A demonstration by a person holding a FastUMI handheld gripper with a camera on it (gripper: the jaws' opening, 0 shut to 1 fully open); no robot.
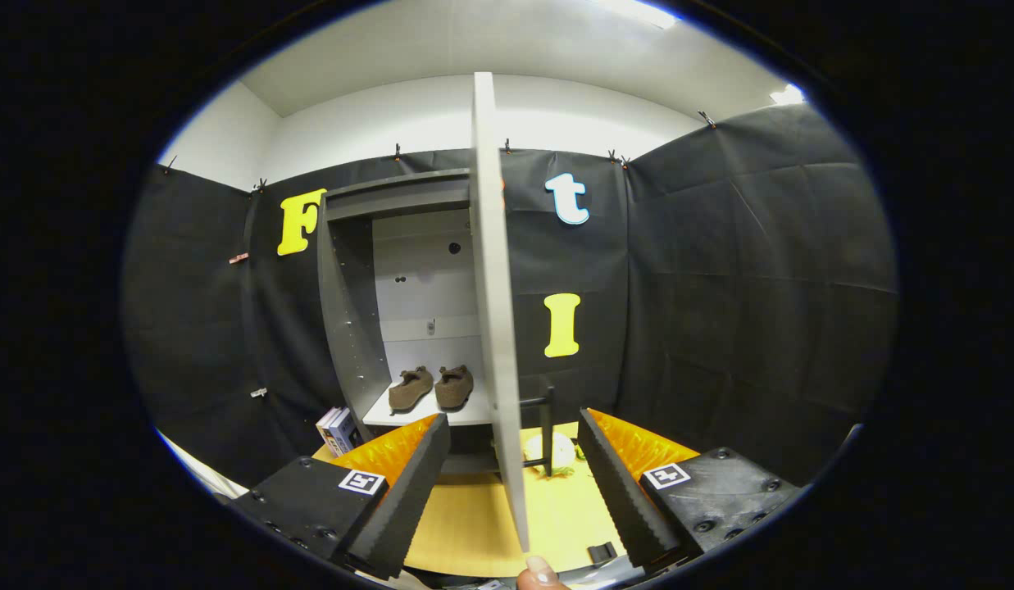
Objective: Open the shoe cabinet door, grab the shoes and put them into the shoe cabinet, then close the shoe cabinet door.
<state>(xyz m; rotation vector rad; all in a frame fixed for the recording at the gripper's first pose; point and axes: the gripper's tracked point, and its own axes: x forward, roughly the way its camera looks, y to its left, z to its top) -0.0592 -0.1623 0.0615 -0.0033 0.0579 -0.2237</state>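
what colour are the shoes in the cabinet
Brown. The shoes sit on the cabinet shelf beyond the open tongs, clearest in the gripper view.

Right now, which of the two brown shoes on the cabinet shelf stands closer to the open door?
The right shoe: it sits beside the door edge, while the left shoe lies nearer the cabinet's side wall. The gripper is open, its fingers either side of the door.

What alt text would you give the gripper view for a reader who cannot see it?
The open tongs straddle the edge of the shoe cabinet's open door, neither finger pressing on it. Beyond them, a pair of brown shoes sits on the shelf inside the cabinet, above a yellow table.
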